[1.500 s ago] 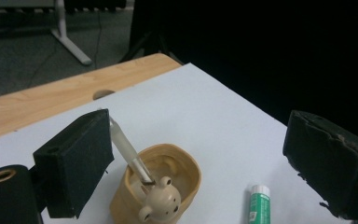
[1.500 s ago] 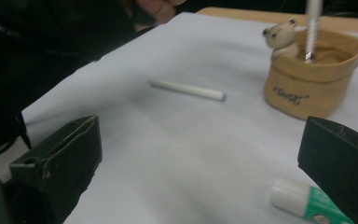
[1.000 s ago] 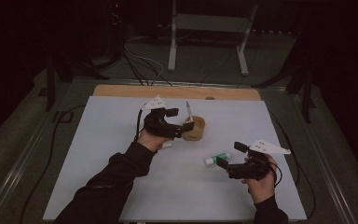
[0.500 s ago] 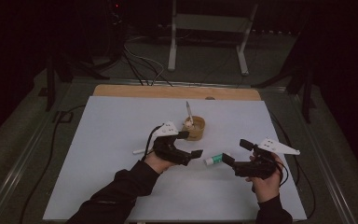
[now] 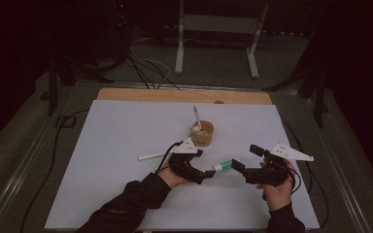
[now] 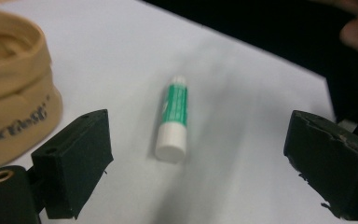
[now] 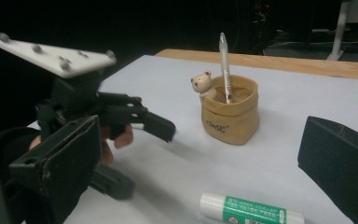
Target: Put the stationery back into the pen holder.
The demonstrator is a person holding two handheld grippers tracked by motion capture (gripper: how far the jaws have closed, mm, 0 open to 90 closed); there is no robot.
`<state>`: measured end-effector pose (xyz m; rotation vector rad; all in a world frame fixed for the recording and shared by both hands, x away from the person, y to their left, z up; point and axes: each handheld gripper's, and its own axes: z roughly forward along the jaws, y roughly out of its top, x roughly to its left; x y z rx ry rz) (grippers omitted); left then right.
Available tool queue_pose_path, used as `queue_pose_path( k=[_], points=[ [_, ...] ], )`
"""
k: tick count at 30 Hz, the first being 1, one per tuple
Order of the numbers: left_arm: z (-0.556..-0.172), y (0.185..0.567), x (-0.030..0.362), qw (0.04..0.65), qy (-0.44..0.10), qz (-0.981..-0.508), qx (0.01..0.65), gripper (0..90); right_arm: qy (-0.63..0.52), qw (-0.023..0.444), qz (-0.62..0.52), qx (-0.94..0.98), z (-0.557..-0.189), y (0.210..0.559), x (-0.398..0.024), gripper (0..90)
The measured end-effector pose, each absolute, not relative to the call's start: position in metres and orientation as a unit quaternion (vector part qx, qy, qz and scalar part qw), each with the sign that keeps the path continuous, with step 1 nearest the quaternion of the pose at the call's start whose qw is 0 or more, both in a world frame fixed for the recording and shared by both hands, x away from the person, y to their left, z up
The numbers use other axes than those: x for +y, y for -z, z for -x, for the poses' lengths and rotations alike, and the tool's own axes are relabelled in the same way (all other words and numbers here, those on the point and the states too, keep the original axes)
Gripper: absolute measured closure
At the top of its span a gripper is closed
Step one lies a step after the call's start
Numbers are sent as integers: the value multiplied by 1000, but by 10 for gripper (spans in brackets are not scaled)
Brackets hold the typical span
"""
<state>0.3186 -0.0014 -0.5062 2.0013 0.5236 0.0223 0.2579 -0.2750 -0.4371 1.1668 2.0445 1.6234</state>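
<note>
we have both grippers spread wide and holding nothing, the left gripper [image 5: 201, 170] and right gripper [image 5: 240, 170] facing each other across the green-and-white glue stick [image 5: 222, 166], which lies flat on the white table [image 5: 116, 131] between them, just in front of the tan pen pot [image 5: 202, 134]. closing from both ends could make us collide, or nudge the round stick so it rolls away or towards the pot.

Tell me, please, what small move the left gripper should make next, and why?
Probably ease the left gripper forward and close on the glue stick: its jaws stand open, the stick lies free on the white table between them, untouched.
</note>
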Motion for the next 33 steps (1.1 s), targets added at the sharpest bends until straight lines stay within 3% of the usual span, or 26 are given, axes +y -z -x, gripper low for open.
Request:
queue_pose_path(
  k=[11, 22, 33],
  points=[
    [-322, 523, -25, 450, -22, -871, 194, 91, -565, 138, -401, 708, -257, 436, -274, 0],
    [-331, 531, -41, 411, -36, -892, 184, 173, -568, 134, -401, 706, -257, 437, -274, 0],
    [-334, 533, -54, 394, -51, -903, 166, 407, -570, 133, -399, 706, -257, 437, -273, 1]
  ],
)
